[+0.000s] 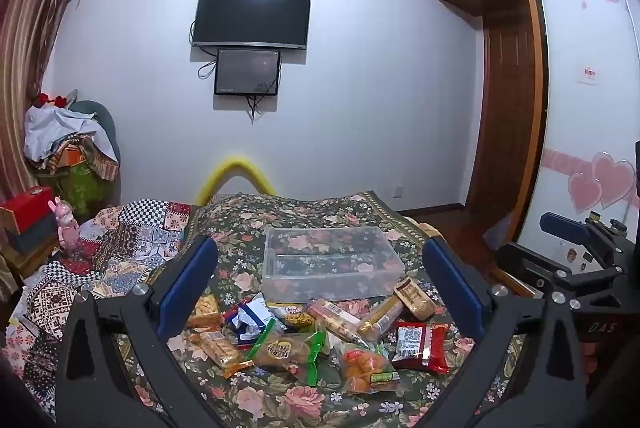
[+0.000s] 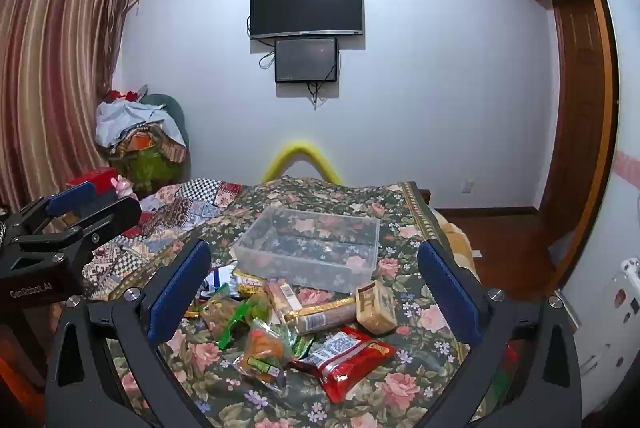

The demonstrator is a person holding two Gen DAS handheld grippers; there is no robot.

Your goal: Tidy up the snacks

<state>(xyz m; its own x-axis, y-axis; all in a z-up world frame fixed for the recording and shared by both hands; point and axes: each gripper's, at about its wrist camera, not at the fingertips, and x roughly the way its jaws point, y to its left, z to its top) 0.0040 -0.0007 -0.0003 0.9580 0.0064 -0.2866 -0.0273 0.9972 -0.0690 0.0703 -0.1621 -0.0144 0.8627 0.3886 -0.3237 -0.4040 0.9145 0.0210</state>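
Several wrapped snacks lie in a heap (image 1: pixel 312 332) on the floral bedspread, with a red packet (image 1: pixel 420 346) at its right. They also show in the right wrist view (image 2: pixel 288 324), with the red packet (image 2: pixel 348 358) nearest. A clear plastic bin (image 1: pixel 332 262) stands empty just behind the heap; the right wrist view shows it too (image 2: pixel 312 248). My left gripper (image 1: pixel 320 284) is open and empty above the heap. My right gripper (image 2: pixel 316 288) is open and empty, also above the heap. Each gripper shows in the other's view: the right (image 1: pixel 576 252), the left (image 2: pixel 72 212).
A patchwork quilt (image 1: pixel 120 252) lies left of the snacks. A pink toy (image 1: pixel 66 224) and red box (image 1: pixel 28 204) stand at the bed's left. A clothes pile (image 1: pixel 72 144) sits in the corner. The bed's right edge (image 2: pixel 444 224) drops to a wooden floor.
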